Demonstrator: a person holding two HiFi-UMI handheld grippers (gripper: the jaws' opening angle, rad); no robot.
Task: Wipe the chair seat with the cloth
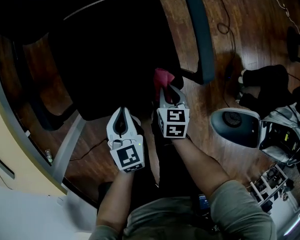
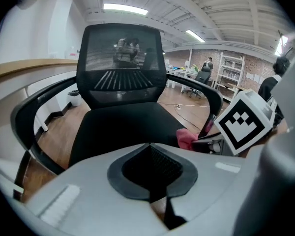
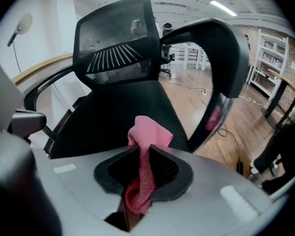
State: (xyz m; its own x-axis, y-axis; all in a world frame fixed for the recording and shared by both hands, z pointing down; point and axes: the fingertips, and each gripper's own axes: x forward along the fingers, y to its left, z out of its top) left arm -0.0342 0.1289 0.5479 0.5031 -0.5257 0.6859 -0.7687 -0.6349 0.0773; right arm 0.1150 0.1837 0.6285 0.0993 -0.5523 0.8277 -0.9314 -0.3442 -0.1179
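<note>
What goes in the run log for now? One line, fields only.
right gripper: shut on pink cloth | left gripper: shut, empty | chair seat: cloth at its near edge, contact unclear

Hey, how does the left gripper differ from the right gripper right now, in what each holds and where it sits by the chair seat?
The right gripper is shut on the pink cloth, while the left gripper is shut with nothing between its jaws. In the head view the right gripper reaches further ahead than the left gripper, which sits at the near edge of the chair seat. Both point down toward the seat.
</note>
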